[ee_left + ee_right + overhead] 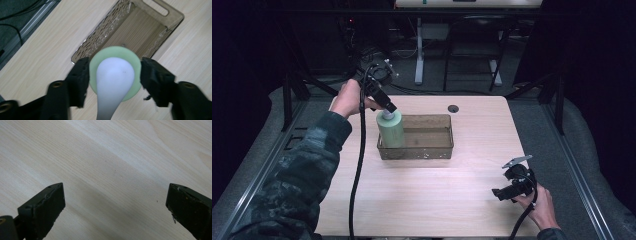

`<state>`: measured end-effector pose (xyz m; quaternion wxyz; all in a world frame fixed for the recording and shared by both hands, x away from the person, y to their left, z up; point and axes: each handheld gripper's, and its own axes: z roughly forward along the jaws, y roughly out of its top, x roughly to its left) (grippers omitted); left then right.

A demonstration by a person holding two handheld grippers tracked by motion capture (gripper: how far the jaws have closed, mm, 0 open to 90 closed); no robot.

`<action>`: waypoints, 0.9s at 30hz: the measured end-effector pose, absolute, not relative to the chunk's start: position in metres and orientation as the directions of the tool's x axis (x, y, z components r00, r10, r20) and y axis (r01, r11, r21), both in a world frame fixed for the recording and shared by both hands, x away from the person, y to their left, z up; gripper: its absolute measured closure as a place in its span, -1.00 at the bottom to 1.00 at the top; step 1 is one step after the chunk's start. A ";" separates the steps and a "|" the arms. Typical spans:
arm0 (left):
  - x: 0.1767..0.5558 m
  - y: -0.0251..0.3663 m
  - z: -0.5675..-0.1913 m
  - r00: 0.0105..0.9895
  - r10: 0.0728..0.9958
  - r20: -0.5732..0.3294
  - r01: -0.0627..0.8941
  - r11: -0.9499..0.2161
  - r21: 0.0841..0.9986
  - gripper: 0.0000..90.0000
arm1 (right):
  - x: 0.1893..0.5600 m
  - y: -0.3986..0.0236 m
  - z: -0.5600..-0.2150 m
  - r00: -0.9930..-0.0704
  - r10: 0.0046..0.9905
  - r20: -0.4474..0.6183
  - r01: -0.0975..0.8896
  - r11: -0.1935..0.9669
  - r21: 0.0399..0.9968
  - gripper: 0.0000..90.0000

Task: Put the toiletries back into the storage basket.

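Note:
A pale green bottle [391, 131] with a white cap [387, 114] stands upright in the left end of a see-through brown basket [432, 150]. My left gripper [388, 108] points down over the cap. In the left gripper view the white cap [115, 75] sits between the two black jaws with a small gap on each side, above the green bottle shoulder [95, 65], so my left gripper [115, 72] is open around the cap without pressing it. My right gripper [499, 194] rests low at the table's front right; in its own view my right gripper [115, 195] is wide open over bare wood.
The basket [160, 22] has a handle slot at its far end and holds the bottle alone. A small round hole [453, 108] lies in the table behind it. Cables trail from both grippers. Table legs and dark floor lie beyond the far edge.

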<state>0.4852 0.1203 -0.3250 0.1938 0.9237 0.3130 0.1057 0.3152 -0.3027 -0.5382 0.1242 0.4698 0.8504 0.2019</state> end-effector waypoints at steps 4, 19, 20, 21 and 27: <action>0.482 0.121 -0.322 0.781 0.620 0.076 0.528 -0.720 0.451 -0.47 | 0.315 -0.303 -0.538 -0.526 0.850 -0.019 0.750 0.474 0.462 -0.96; 0.464 0.136 -0.313 0.763 0.644 0.054 0.511 -0.652 0.560 -0.97 | 0.315 -0.303 -0.537 -0.527 0.850 -0.021 0.747 0.474 0.466 -0.96; 0.463 0.138 -0.313 0.761 0.647 0.060 0.509 -0.651 0.563 -0.97 | 0.315 -0.303 -0.537 -0.526 0.850 -0.020 0.747 0.473 0.467 -0.96; 0.461 0.139 -0.314 0.760 0.647 0.056 0.510 -0.648 0.566 -0.99 | 0.315 -0.303 -0.537 -0.526 0.850 -0.019 0.746 0.472 0.469 -0.96; 0.453 0.152 -0.323 0.748 0.662 0.055 0.518 -0.633 0.575 -1.00 | 0.315 -0.302 -0.535 -0.527 0.849 -0.017 0.744 0.472 0.474 -0.97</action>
